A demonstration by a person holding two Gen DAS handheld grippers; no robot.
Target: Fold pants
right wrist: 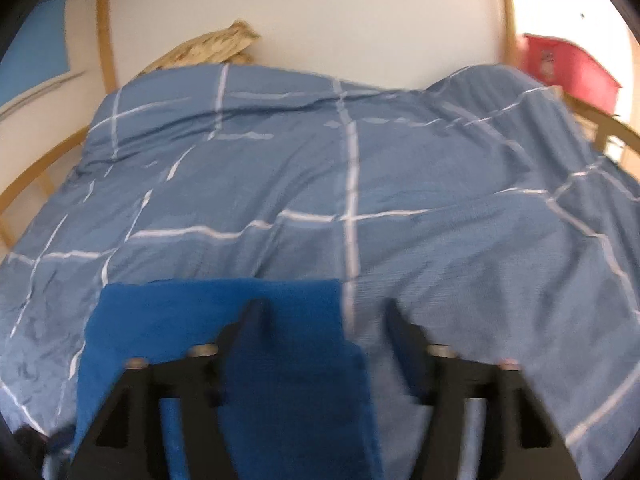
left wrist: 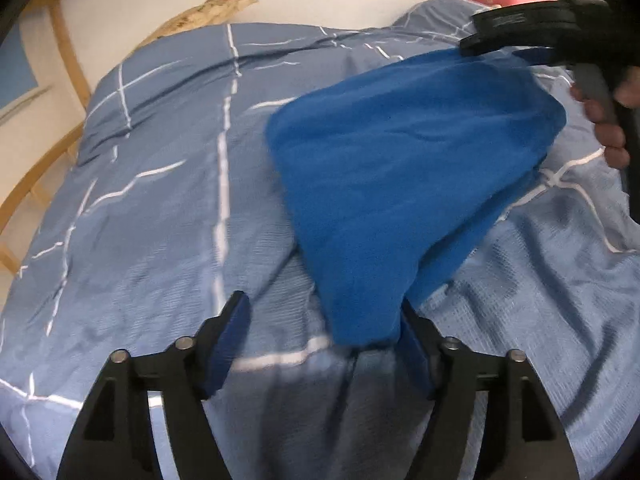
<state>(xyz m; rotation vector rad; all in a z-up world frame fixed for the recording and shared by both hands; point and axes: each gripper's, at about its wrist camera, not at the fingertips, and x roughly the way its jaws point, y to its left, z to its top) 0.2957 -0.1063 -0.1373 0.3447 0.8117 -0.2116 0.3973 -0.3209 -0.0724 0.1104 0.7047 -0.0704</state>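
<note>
The blue pants (left wrist: 400,184) lie in a folded bundle on a blue checked duvet (left wrist: 160,200). In the left wrist view my left gripper (left wrist: 324,340) is open, and the near end of the pants lies against its right finger (left wrist: 416,356). My right gripper (left wrist: 516,44) shows at the top right over the far end of the pants, its finger state unclear there. In the right wrist view my right gripper (right wrist: 324,328) is open with the pants (right wrist: 224,328) lying under and between its fingers, mostly on the left side.
The duvet (right wrist: 360,184) covers the bed up to a white wall. A wooden bed frame (left wrist: 68,56) runs along the left. A red box (right wrist: 568,64) stands at the far right corner. A tan pillow (right wrist: 212,48) lies at the head.
</note>
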